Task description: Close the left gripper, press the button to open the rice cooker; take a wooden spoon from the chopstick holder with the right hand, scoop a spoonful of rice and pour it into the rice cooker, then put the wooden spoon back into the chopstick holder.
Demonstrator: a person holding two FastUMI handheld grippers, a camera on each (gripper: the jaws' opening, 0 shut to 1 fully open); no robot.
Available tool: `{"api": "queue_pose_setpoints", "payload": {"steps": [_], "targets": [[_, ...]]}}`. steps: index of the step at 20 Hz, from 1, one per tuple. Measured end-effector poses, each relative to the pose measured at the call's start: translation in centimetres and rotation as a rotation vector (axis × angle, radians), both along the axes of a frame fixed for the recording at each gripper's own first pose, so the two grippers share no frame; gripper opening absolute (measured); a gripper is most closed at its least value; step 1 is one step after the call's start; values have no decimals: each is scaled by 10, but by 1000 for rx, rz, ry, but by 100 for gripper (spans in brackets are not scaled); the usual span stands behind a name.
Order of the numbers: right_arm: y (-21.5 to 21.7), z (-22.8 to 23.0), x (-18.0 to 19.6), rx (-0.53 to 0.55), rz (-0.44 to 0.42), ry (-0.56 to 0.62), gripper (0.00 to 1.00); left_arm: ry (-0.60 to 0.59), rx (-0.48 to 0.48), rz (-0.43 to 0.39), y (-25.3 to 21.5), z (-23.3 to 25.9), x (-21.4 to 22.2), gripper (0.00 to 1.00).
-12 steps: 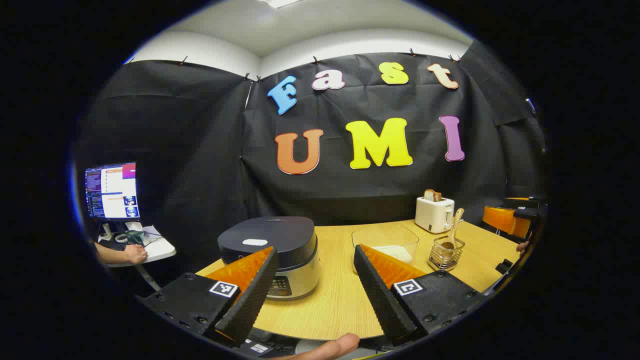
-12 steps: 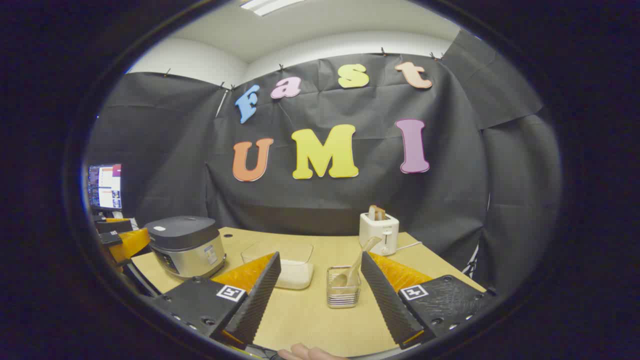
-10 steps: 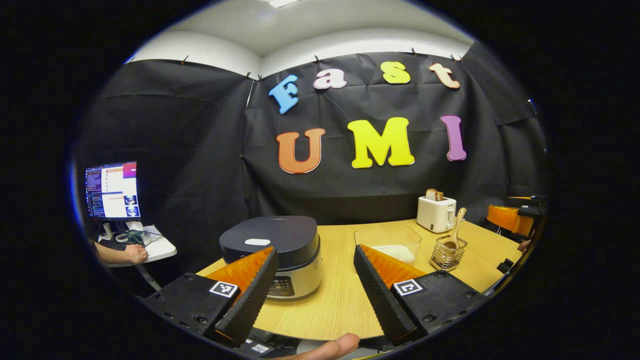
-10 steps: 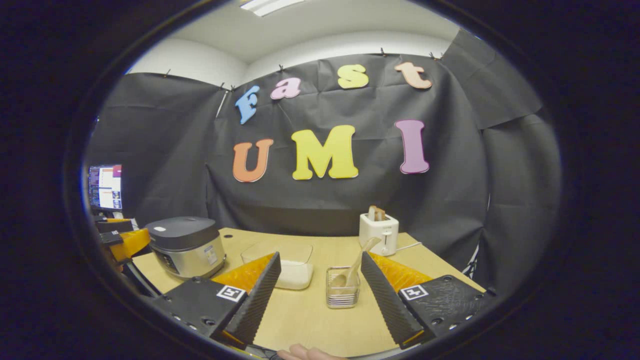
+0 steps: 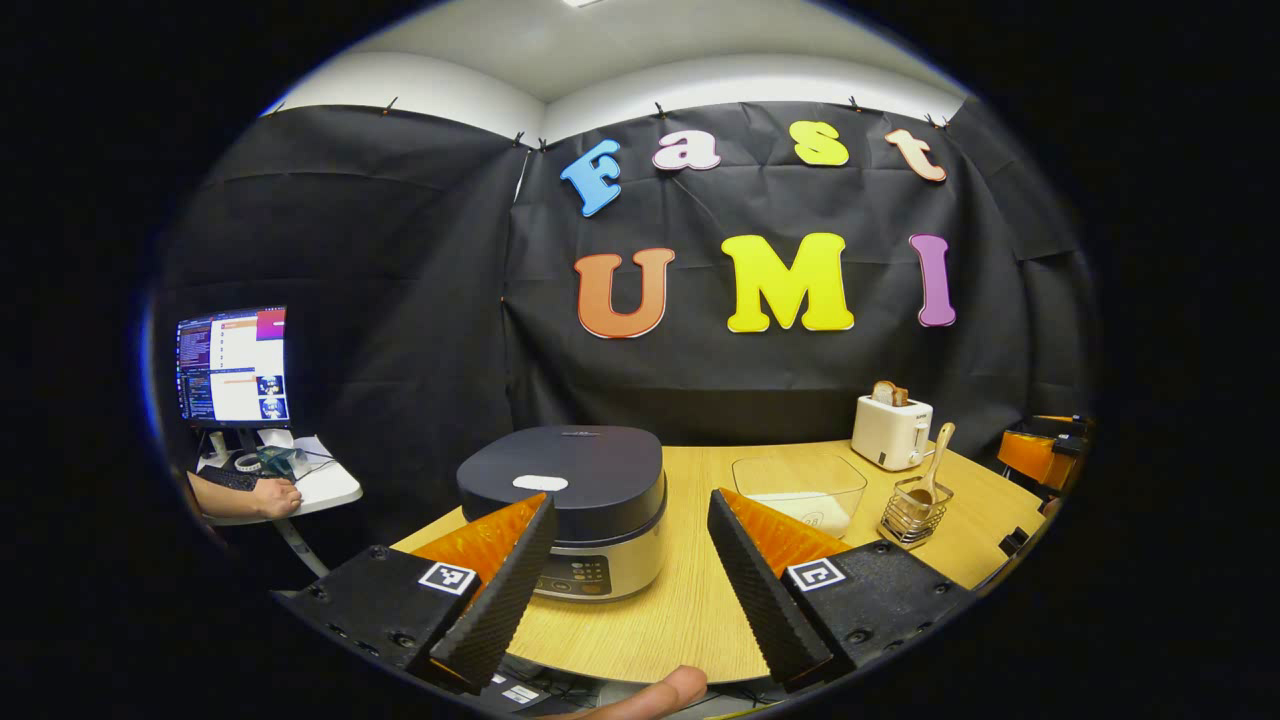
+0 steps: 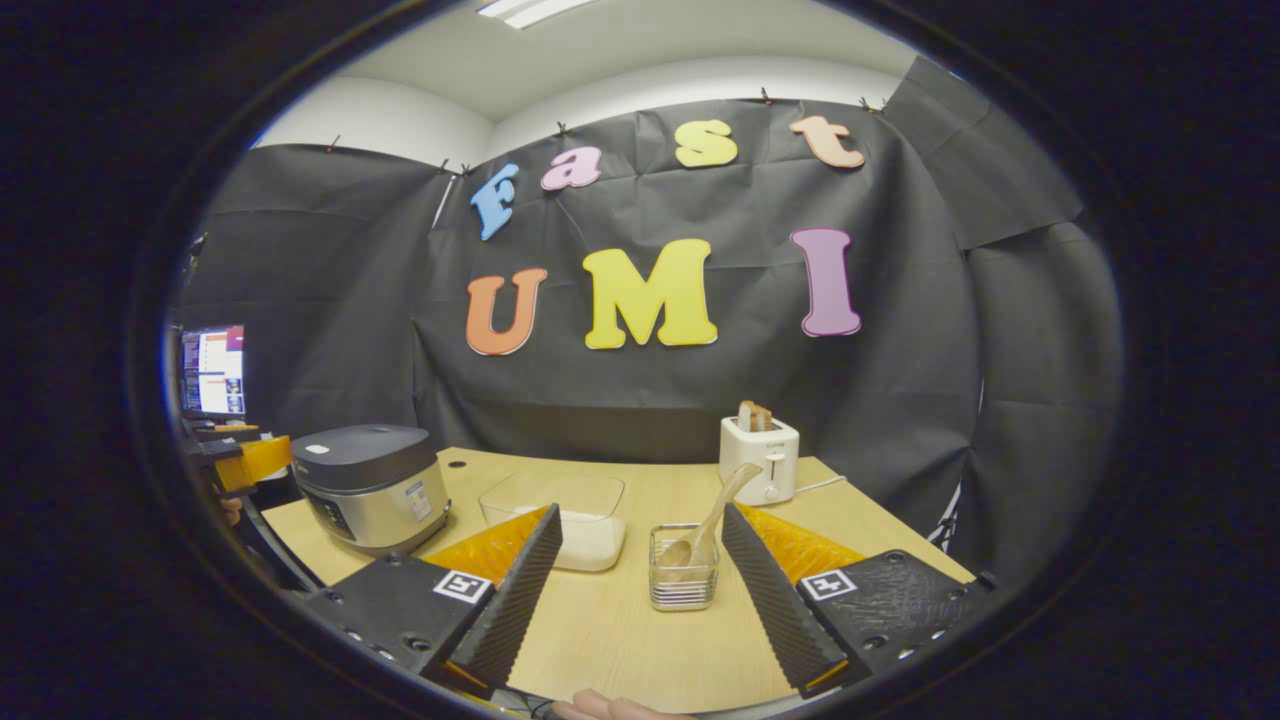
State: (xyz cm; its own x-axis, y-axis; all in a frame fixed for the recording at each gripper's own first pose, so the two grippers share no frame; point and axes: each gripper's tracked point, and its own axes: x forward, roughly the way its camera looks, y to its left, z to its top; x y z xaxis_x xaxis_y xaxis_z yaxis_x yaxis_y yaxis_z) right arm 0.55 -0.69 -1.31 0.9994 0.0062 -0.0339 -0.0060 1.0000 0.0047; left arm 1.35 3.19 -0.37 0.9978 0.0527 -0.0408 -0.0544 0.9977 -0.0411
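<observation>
**A:** Where do the two tools sit?

**B:** Both hang over the near edge of a wooden table (image 6: 620, 640). In the left gripper view, the left gripper (image 5: 630, 580) has its fingers spread wide apart with nothing between them; the rice cooker (image 5: 565, 510) stands just ahead, lid down. In the right gripper view, the right gripper (image 6: 640, 590) is likewise spread apart and holds nothing.

**A:** And the spoon?

**B:** The wooden spoon (image 6: 705, 530) leans in the chopstick holder (image 6: 684, 570) — a small clear container straight ahead between the right gripper's fingers, handle tilted up to the right. To its left is a clear box of rice (image 6: 570, 520), and beyond that the rice cooker at the table's left end.

**A:** Anything else?

**B:** A white toaster (image 6: 759, 460) with bread in its slots at the back — and, off to the left, a monitor (image 5: 233, 368) with a person's hand (image 5: 272, 497) resting at a small desk.
</observation>
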Motion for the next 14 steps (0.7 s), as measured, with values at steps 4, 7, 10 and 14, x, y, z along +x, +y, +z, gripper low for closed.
{"api": "queue_pose_setpoints", "payload": {"steps": [4,7,10,14], "targets": [[5,-3,0,-5,9,6,95,38,-28,28,25,0,15,97],[12,-3,-1,-7,30,8,95,92,-35,57,52,0,31,97],[16,-5,-1,-8,42,11,95,181,-18,65,73,-4,49,94],[16,-10,1,-19,42,12,95,287,-39,30,88,-12,67,65]]}}
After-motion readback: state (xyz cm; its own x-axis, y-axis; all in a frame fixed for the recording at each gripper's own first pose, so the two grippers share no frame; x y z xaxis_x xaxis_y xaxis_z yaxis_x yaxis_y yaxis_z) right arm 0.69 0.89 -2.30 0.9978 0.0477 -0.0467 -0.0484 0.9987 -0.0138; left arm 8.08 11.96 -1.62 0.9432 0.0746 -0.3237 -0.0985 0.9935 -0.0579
